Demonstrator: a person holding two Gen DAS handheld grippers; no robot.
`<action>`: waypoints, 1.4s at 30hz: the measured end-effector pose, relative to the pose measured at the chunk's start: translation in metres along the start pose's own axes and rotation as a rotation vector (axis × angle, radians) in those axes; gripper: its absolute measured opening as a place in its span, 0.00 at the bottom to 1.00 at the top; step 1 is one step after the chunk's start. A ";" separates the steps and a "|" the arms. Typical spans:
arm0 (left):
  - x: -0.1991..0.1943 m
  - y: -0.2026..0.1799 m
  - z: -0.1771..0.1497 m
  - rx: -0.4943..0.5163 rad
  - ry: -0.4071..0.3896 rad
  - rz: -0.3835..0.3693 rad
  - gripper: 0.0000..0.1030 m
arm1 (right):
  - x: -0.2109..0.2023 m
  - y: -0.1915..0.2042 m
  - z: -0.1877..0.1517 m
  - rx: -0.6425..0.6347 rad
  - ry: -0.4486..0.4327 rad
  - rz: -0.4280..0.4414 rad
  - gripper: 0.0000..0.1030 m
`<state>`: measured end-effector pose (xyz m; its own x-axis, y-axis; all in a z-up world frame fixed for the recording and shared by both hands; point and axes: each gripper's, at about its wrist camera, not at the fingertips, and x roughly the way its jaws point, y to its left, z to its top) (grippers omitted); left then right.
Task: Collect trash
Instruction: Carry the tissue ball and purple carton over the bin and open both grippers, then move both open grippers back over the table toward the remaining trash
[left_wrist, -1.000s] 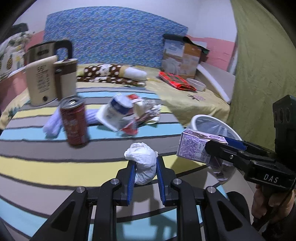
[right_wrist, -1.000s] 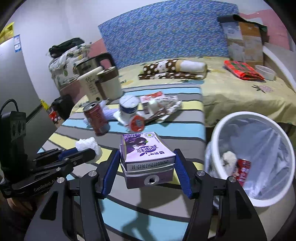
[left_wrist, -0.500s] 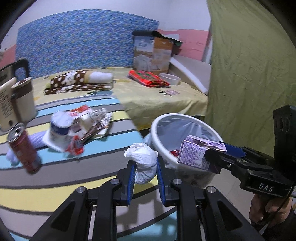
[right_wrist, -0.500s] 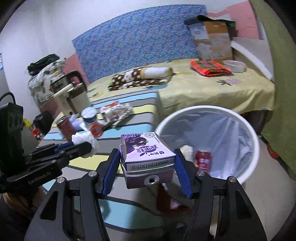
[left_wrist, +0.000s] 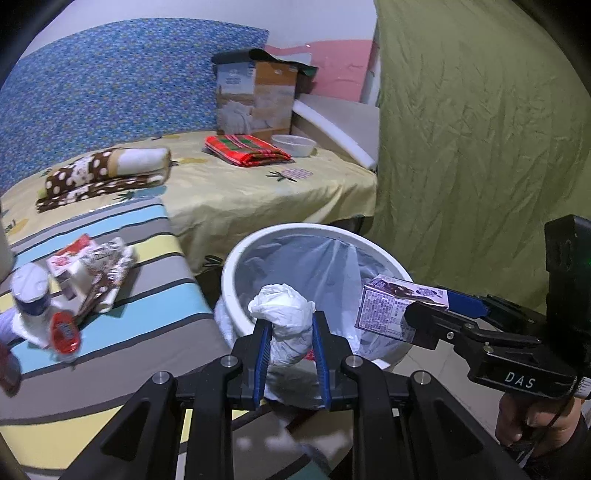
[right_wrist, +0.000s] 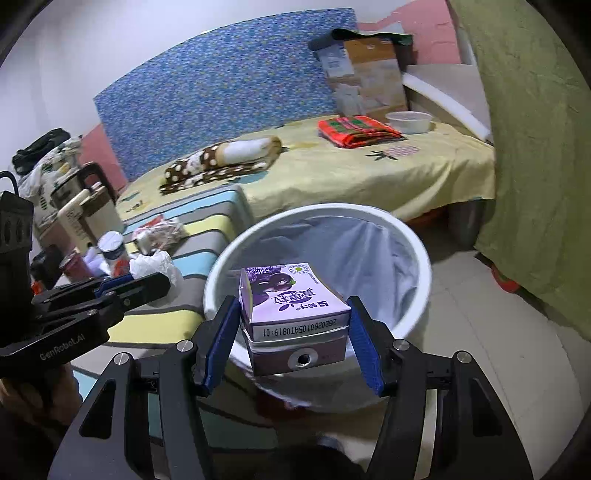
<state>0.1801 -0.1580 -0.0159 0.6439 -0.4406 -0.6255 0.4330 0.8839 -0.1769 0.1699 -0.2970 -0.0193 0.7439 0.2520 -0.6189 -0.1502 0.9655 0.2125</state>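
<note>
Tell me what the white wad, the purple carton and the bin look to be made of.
White wad: soft tissue or thin paper, matte, heavily crumpled. Purple carton: coated paperboard, slight sheen, printed faces, sharp folded edges. Bin: smooth white rigid rim, probably plastic, lined with a thin translucent wrinkled plastic bag.

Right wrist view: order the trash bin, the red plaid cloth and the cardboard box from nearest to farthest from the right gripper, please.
1. Trash bin: just beyond and below the right gripper, which holds a purple carton.
2. Red plaid cloth: folded on the yellow bedsheet, past the bin.
3. Cardboard box: farthest, behind the cloth.
</note>
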 end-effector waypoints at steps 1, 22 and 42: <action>0.004 -0.001 0.001 0.003 0.006 -0.002 0.22 | 0.000 -0.002 0.000 0.001 0.000 -0.009 0.58; 0.055 -0.007 0.006 0.008 0.047 -0.049 0.38 | 0.012 -0.024 0.001 0.004 0.048 -0.088 0.59; 0.007 0.018 -0.003 -0.080 0.004 -0.009 0.42 | -0.004 0.003 0.003 -0.008 0.015 -0.011 0.59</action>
<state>0.1903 -0.1449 -0.0252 0.6379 -0.4479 -0.6265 0.3868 0.8898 -0.2423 0.1680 -0.2951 -0.0141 0.7359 0.2421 -0.6323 -0.1475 0.9688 0.1993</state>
